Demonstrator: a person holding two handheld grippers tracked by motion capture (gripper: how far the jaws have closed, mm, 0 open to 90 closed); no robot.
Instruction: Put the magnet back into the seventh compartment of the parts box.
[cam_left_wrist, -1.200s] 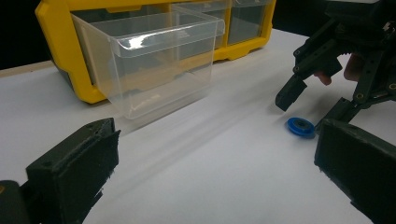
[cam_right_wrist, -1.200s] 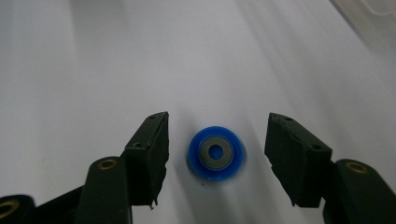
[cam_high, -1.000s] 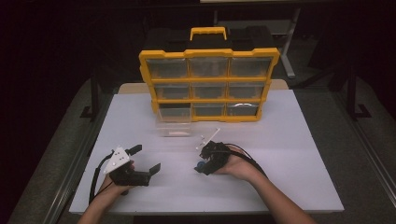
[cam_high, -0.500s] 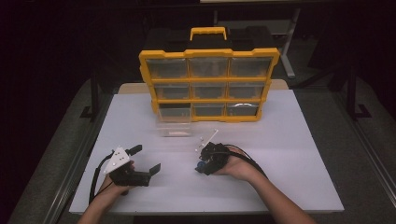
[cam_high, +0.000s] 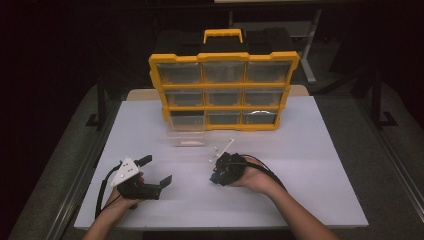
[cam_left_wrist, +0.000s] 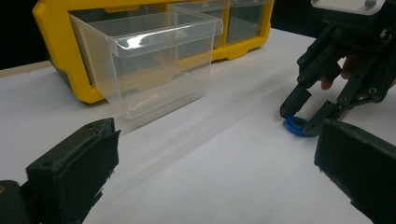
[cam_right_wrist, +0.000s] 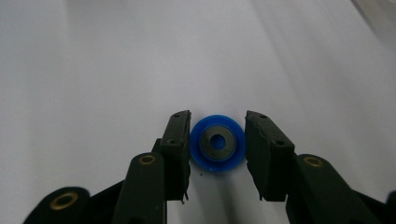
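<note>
1. High view: a white rectangular table (cam_high: 310, 150) carries a yellow plastic organiser case with clear drawers (cam_high: 224, 90), standing upright at the far middle with its yellow handle on top. Just near of its lower left drawer slot sits a clear plastic drawer bin (cam_high: 186, 137), pulled out onto the table.
2. High view: the left gripper (cam_high: 152, 172), black with a grey three-cornered plate, lies in the person's left hand at the near left, its jaws spread wide apart and pointing right. The right gripper (cam_high: 218, 172) is held in the right hand near the table's middle, tips turned down to the surface. A small blue speck shows at its tips; its shape cannot be told here. Some small white bits (cam_high: 222, 146) lie just far of it.
3. Left gripper view: the left gripper's own two black jaws rise at the bottom corners, wide open with nothing between them. Beyond them the clear bin (cam_left_wrist: 154, 60) stands against the yellow case (cam_left_wrist: 56, 51). At the right the right gripper (cam_left_wrist: 301, 122) reaches down to a small blue plastic ring with a dark centre (cam_left_wrist: 295, 125), which lies flat on the table between its tips.
4. Right gripper view: the blue ring (cam_right_wrist: 217, 143) lies flat on the white surface between the two black jaws. The left jaw is at its edge; a thin gap shows at the right jaw. The jaws are partly closed around the ring, not yet clamped.
</note>
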